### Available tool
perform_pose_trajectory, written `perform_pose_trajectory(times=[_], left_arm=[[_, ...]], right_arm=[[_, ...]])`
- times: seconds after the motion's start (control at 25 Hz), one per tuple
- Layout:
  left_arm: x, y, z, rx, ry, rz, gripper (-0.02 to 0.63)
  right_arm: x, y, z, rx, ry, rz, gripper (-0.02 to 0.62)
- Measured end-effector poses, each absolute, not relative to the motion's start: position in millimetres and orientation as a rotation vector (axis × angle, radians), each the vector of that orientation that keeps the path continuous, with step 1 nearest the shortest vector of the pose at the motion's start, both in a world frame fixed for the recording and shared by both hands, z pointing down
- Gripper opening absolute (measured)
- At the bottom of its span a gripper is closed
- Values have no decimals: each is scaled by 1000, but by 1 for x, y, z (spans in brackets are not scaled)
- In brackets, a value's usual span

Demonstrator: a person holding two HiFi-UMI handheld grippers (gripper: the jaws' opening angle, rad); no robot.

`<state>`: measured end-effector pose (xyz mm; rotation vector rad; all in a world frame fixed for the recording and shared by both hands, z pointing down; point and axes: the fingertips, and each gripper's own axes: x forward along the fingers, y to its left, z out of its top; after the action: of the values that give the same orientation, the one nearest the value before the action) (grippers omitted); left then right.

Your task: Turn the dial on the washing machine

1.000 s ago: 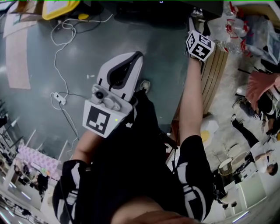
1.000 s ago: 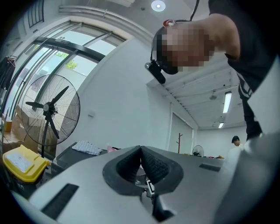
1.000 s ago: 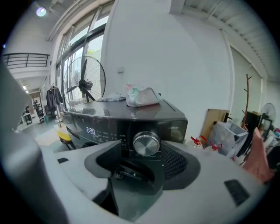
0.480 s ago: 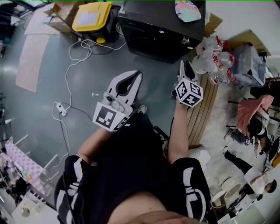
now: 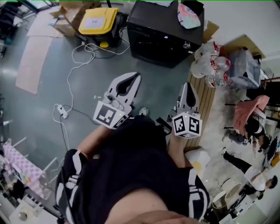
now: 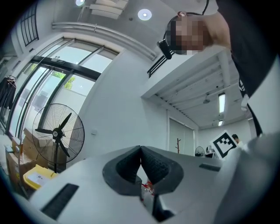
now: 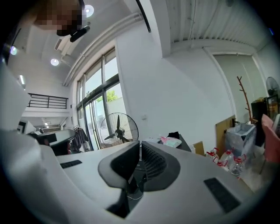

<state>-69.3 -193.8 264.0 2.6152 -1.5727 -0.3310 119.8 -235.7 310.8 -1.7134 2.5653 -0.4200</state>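
Note:
The black washing machine [image 5: 162, 31] stands on the floor at the top of the head view, with a small round dial [image 5: 187, 44] near its right front corner. A pink cloth [image 5: 189, 13] lies on its top. My left gripper [image 5: 132, 78] hangs shut and empty over the grey floor, well short of the machine. My right gripper [image 5: 188, 85] is also short of the machine, below the dial; its jaws have come together with nothing between them. In the left gripper view the left gripper [image 6: 141, 149] has its pads touching. In the right gripper view the right gripper [image 7: 140, 144] points toward the machine [image 7: 186, 143].
A yellow-lidded box [image 5: 97, 20] sits left of the machine. A white cable with a power strip [image 5: 61, 110] trails across the floor. Packs of bottles [image 5: 210, 61] and a slatted wooden panel [image 5: 206, 103] lie to the right. People [image 5: 250, 127] are at the far right. A standing fan [image 6: 57, 131] is nearby.
The right gripper has drawn back from the machine toward my body and its jaws have closed. The head view has lifted, bringing the whole machine into sight. The left gripper has barely moved.

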Motion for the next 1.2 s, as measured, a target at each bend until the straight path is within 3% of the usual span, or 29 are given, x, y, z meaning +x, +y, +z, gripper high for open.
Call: perform_pose_trajectory(times=[1.2], left_arm=[[-87, -199, 276, 2660, -1493, -339, 21]], right_arm=[[89, -219, 325, -1787, 2593, -364, 23]])
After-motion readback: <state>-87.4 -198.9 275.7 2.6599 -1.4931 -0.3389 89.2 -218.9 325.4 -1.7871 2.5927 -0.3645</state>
